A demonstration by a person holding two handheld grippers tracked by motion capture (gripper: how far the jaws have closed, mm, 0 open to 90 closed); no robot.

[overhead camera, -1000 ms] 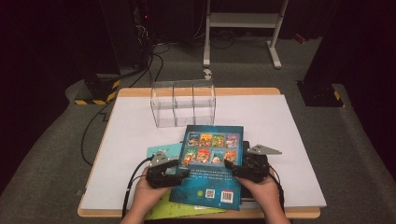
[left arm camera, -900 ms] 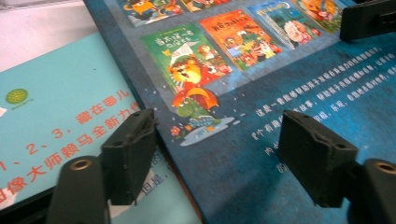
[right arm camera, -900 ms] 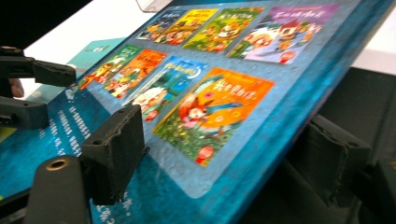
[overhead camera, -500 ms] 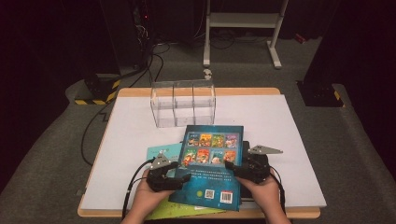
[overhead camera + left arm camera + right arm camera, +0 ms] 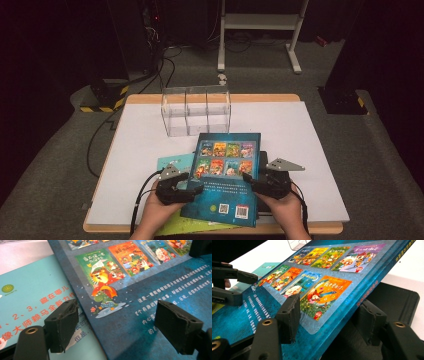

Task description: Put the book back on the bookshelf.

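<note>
Little has shifted since a second ago: on the white table (image 5: 310,130) the dark blue book (image 5: 225,195) lies atop a teal one (image 5: 172,162), both grippers, left (image 5: 192,186) and right (image 5: 250,181), gaping at its edges, nothing gripped or lifted yet.

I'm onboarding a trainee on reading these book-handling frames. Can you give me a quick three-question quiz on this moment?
1. True or false: the dark blue book lies on top of the turquoise book.
2. Which claw has its jaws astride the dark blue book's spine edge, one above the cover and one below?
A) left claw
B) right claw
3. What stands on the white table beyond the books?

Key
1. True; it overlaps the turquoise book's right part.
2. B; the right gripper view shows that edge between its open jaws. The left claw is also open, above the two covers.
3. A clear divided box, seemingly empty.
</note>
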